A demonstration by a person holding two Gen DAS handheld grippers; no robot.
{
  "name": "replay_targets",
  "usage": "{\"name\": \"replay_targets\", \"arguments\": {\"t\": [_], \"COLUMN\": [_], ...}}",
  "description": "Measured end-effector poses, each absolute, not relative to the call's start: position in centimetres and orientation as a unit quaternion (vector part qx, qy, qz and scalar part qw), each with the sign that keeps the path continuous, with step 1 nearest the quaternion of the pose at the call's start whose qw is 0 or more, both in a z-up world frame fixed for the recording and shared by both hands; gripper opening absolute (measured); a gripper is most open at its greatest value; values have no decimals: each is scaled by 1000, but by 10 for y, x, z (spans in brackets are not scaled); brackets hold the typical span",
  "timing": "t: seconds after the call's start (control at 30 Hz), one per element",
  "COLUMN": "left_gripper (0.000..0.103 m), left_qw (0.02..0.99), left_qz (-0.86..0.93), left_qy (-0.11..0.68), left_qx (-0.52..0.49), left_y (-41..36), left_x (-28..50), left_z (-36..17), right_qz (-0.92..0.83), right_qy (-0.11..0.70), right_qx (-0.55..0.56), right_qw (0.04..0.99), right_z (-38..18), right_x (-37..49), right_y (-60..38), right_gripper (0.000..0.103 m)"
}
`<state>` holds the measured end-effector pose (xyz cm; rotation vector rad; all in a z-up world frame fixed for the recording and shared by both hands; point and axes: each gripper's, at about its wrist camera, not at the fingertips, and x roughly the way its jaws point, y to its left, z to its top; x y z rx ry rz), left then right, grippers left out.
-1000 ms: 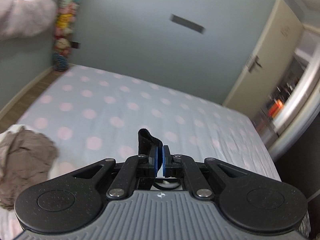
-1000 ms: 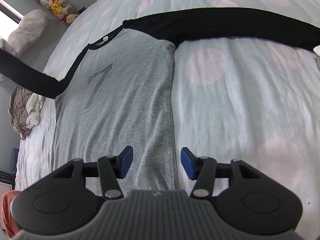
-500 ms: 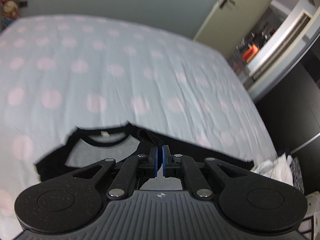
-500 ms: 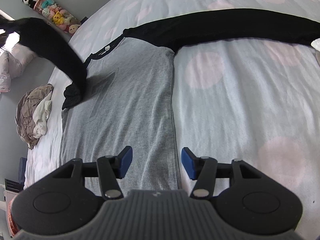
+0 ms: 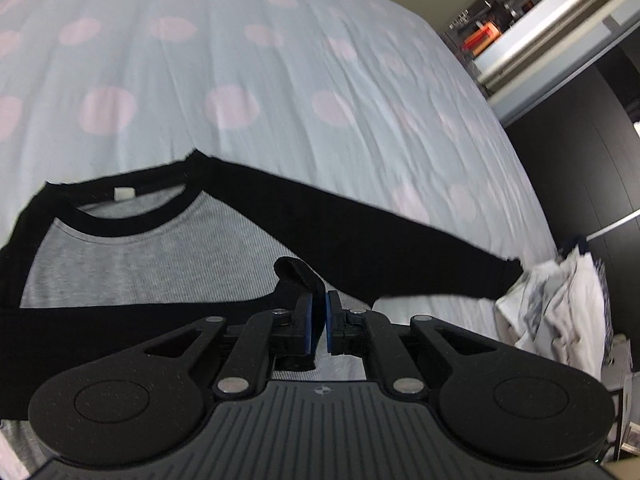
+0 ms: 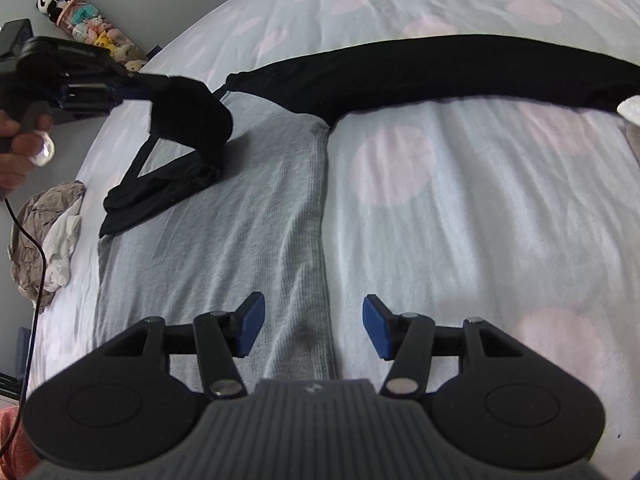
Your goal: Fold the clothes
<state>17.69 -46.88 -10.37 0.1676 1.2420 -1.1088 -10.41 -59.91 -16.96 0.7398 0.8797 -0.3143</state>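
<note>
Left sleeve lifted over a grey raglan shirt on the dotted bed.

The left hand-held gripper was clamped on the black sleeve cuff above the shirt; the right hand-held gripper hovered, pads apart, over its side edge.

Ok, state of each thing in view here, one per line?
left hand-held gripper: shut on left sleeve, lifted over the chest.
right hand-held gripper: open, empty, above the hem.
shirt: flat, face up.
right sleeve: stretched out, unfolded.
clothes pile: crumpled.
</note>
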Motion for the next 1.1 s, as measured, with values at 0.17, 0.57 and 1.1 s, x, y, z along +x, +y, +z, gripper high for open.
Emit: {"name": "replay_targets", "arguments": {"t": [0.17, 0.57, 1.1], "left_gripper": [25, 25, 25], "left_qw": [664, 742, 809], "left_qz": [-506, -408, -315], "left_qy": [543, 509, 494], "left_qx": [87, 152, 50], "left_y": [-461, -378, -249], "left_x": [172, 188, 212], "left_z": [-110, -120, -184], "right_qz": [-155, -132, -128], "right_qy": [418, 401, 425], "right_qx": [343, 244, 95], "right_qw": [827, 873, 891], "right_z": [-167, -146, -173], "right_x": [-104, -32, 89], "right_y": [-599, -582, -551], "right_gripper": [58, 56, 46]}}
